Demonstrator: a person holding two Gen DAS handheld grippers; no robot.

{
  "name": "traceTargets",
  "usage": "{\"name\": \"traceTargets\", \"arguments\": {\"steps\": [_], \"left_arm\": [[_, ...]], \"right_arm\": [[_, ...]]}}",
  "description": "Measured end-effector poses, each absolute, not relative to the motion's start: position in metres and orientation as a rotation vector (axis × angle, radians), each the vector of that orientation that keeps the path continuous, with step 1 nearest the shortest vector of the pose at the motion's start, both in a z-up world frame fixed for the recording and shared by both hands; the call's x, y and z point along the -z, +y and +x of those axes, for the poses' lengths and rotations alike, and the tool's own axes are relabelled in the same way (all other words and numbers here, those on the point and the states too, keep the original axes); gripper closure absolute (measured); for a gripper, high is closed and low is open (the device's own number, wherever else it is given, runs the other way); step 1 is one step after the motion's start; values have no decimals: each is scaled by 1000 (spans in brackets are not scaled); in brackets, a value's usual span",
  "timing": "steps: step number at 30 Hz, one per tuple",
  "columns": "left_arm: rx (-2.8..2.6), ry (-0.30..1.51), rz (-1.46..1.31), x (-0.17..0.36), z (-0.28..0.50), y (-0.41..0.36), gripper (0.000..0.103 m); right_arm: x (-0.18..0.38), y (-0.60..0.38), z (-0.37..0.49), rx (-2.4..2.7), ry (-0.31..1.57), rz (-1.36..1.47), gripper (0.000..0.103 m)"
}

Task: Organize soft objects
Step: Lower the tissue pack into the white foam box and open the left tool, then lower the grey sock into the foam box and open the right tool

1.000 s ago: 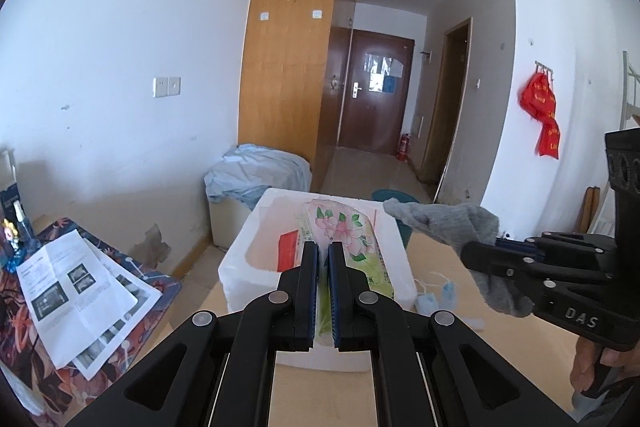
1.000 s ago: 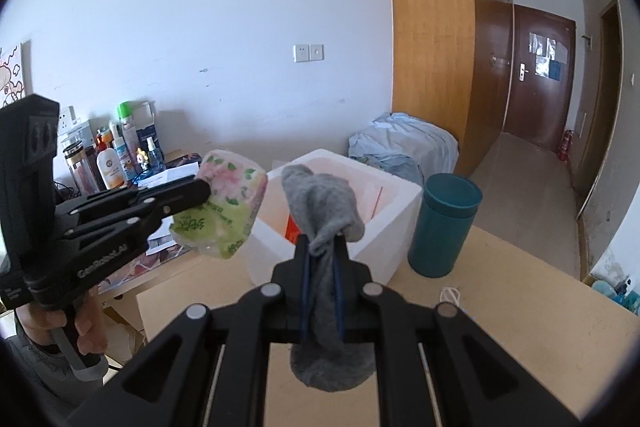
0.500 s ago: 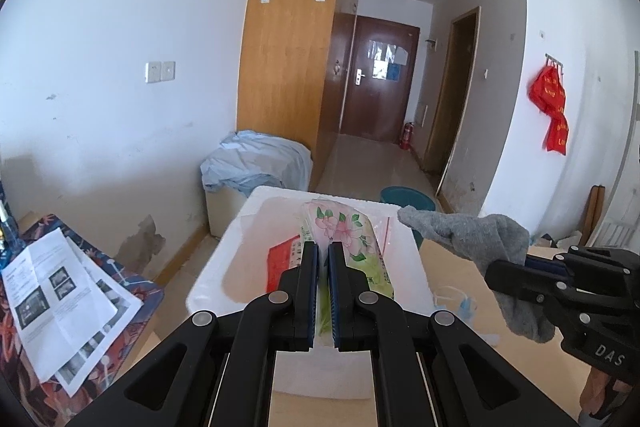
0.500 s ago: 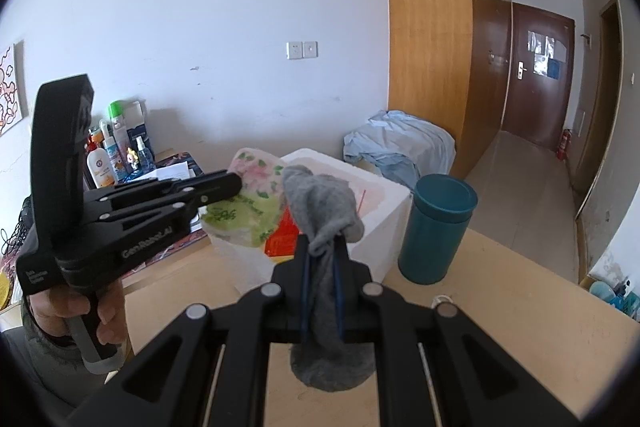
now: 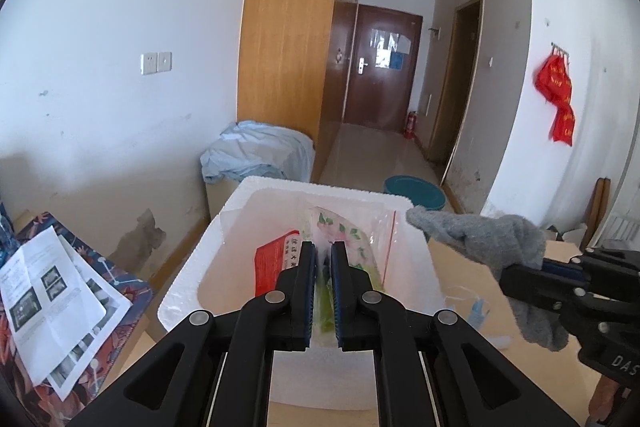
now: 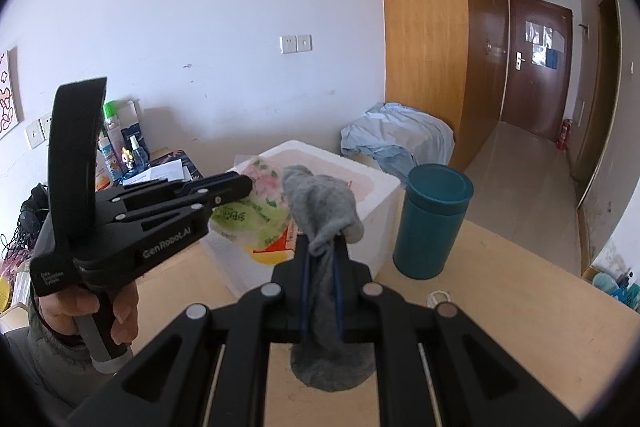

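Note:
My left gripper point(image 5: 324, 259) is shut on a floral tissue pack point(image 5: 348, 235) and holds it over the open white foam box point(image 5: 192, 279); a red packet point(image 5: 274, 259) lies inside. The right wrist view shows the left gripper point(image 6: 244, 183), the pack point(image 6: 256, 211) and the box point(image 6: 376, 195). My right gripper point(image 6: 322, 251) is shut on a grey sock point(image 6: 320, 203) that droops on both sides, held to the right of the box above the wooden table. The sock point(image 5: 480, 231) also shows in the left wrist view.
A teal canister point(image 6: 432, 219) stands on the wooden table point(image 6: 500, 267) right of the box. Papers point(image 5: 52, 303) lie on a patterned side table at the left, with bottles point(image 6: 116, 155) behind. A blue cloth pile point(image 5: 256, 155) sits beyond the box. Face masks point(image 5: 476, 307) lie on the table.
My left gripper has moved forward and down, lowering the tissue pack into the foam box. My right gripper with the sock has moved closer to the box's right side.

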State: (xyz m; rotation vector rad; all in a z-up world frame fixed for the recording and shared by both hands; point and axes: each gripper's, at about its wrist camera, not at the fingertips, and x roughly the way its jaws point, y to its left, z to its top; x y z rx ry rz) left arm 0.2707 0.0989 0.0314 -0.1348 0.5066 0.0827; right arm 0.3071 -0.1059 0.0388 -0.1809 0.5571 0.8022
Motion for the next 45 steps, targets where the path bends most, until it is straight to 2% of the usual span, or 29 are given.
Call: {"name": "traceTargets", "arguments": {"steps": [2, 4, 6, 41, 45], "left_arm": [[-84, 514, -134, -30, 271, 98, 75], [-89, 504, -130, -29, 269, 99, 42], [-106, 479, -124, -31, 264, 99, 28], [-191, 446, -185, -37, 219, 134, 25], [-193, 448, -188, -36, 217, 135, 25]], "right_arm": [[-38, -105, 309, -802, 562, -178, 90], [-37, -105, 312, -804, 566, -177, 90], [-35, -103, 313, -805, 570, -181, 90], [-24, -34, 347, -884, 601, -208, 90], [-20, -34, 348, -879, 610, -201, 81]]}}
